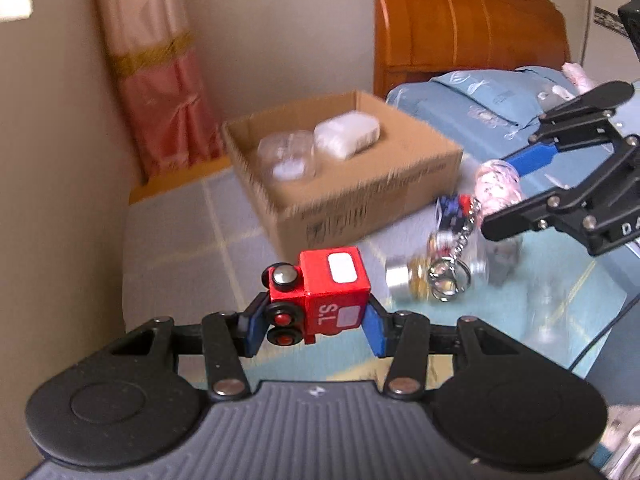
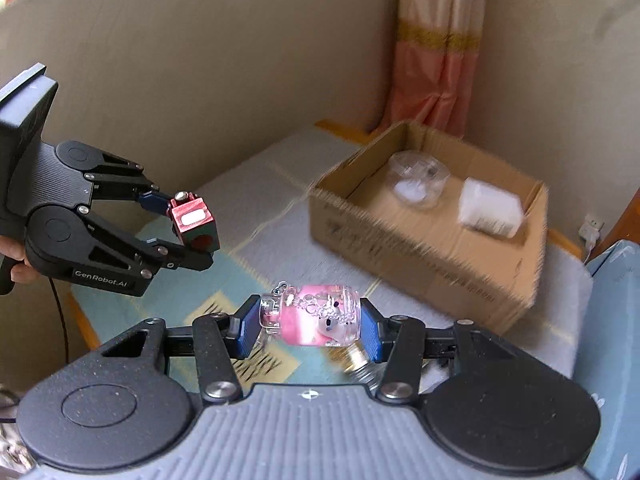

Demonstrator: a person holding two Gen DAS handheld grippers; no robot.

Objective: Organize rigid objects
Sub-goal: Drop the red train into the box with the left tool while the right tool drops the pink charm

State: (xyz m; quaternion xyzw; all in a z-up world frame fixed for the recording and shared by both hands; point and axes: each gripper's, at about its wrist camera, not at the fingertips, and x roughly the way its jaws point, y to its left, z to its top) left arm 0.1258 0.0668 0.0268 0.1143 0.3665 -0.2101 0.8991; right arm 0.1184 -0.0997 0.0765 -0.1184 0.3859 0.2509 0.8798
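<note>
My left gripper (image 1: 316, 326) is shut on a red toy train (image 1: 320, 300) and holds it above the table; it also shows in the right wrist view (image 2: 194, 222). My right gripper (image 2: 310, 326) is shut on a small pink bottle charm (image 2: 314, 316) with a chain, held above the table; the bottle shows in the left wrist view (image 1: 498, 186). An open cardboard box (image 1: 360, 200) stands at the back, holding a clear round container (image 1: 286, 156) and a white packet (image 1: 348, 132). The box also shows in the right wrist view (image 2: 432, 240).
On the patterned tablecloth (image 1: 192, 248) lie a small jar with a silver lid (image 1: 420, 278), a keychain with a ring (image 1: 448, 280) and a clear glass (image 1: 548, 312). A bed with blue bedding (image 1: 492, 100) and wooden headboard (image 1: 460, 20) is behind. A wall and curtain (image 1: 160, 80) stand to the left.
</note>
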